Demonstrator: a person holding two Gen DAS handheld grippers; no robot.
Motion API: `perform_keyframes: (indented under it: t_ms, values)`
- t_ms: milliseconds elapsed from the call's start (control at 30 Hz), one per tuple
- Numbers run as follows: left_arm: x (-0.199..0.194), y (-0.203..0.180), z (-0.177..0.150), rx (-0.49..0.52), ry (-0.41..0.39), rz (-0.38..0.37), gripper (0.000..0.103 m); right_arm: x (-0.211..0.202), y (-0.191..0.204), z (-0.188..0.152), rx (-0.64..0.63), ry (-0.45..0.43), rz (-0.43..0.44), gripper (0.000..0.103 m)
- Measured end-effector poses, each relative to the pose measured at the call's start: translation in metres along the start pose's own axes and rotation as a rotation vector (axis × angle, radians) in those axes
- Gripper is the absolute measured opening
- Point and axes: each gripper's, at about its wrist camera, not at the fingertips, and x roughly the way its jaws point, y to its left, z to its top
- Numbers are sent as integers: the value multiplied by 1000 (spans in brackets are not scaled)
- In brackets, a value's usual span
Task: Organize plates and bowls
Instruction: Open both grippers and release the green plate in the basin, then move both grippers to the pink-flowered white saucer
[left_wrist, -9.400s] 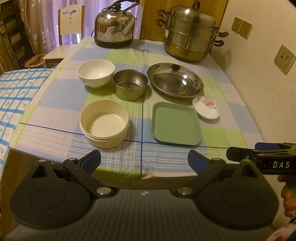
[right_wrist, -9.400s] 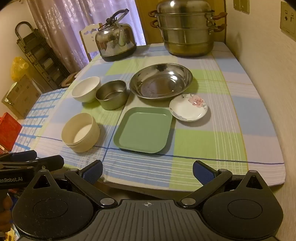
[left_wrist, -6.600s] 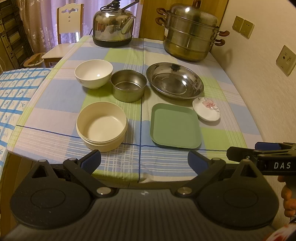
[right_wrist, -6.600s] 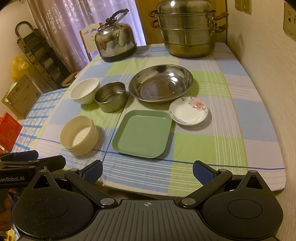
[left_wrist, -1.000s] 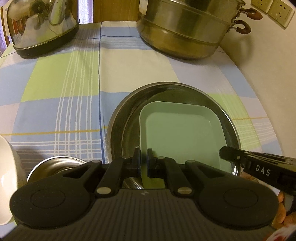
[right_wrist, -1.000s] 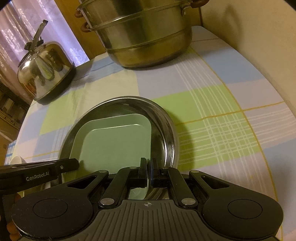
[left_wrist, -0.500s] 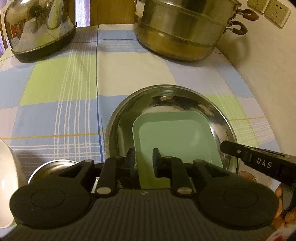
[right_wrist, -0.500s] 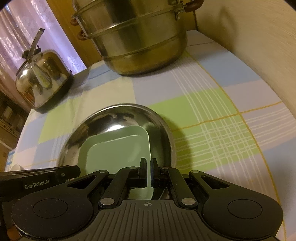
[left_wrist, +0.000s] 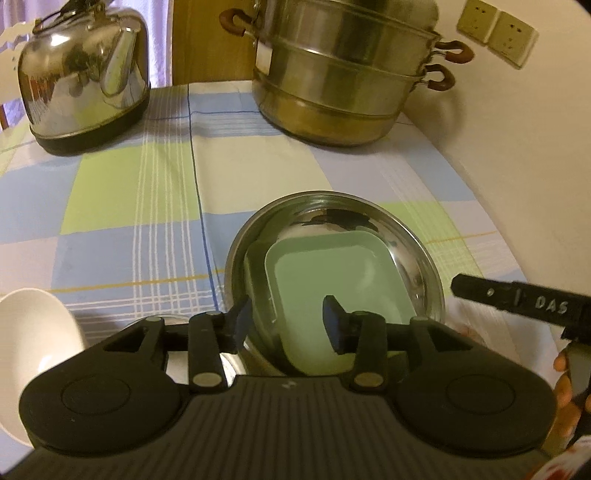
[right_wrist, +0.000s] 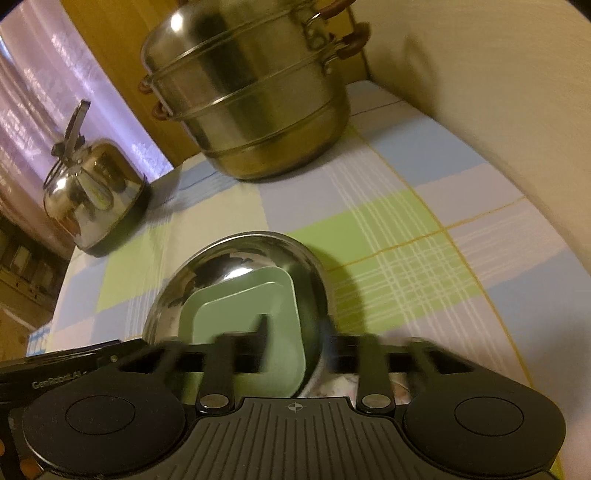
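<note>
- Left wrist view: left gripper sits at lower centre of the frame, jaws apart, gripping nothing. The blue-padded fingers straddle the near left edge of the green plate.
- The green plate, square with rounded corners, lies inside the steel basin at centre frame, tilted, with its left rim raised against the basin wall.
- White bowl at the left edge of the frame, partly cut off by the gripper body. A steel rim shows just beside it, mostly hidden behind the left finger linkage.
- Kettle upper left, stacked steamer pot upper centre, both standing on the checked tablecloth. Wall sockets upper right.
- The other tool's black bar, lettered "DAS", enters at the right edge of this view.
- Right wrist view: right gripper at lower centre, motion-blurred; jaws apart, one finger over the green plate, the other outside the basin's right rim.
- Steel basin at centre frame, green plate inside it.
- A floral-patterned white patch shows at lower centre behind the right finger linkage; too hidden to identify.
- Kettle mid left, steamer pot top centre.
</note>
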Motion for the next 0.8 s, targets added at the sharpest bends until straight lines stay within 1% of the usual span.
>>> perform_keyframes:
  t_ms: [67,200,367,533,667,800]
  values:
    - [-7,0,-4,17,-4,-3,39,-9,-1,-4,4,-11,-5,55]
    - [-23,-6,-13,46,-9,0,40,-28,-5,-14,33,-7,2,57]
    - [-42,-17,-27,35,-14,-5,44,-50,-7,-24,29,-1,13,57]
    - [-60,-34,-43,7,-27,14,46,-66,-13,-32,-5,33,40,57]
    - [-73,-48,-58,-21,-35,44,51,-78,-20,-40,-65,58,52,57]
    - [-83,-61,-73,-55,-36,61,51,-87,-26,-48,-119,86,64,57]
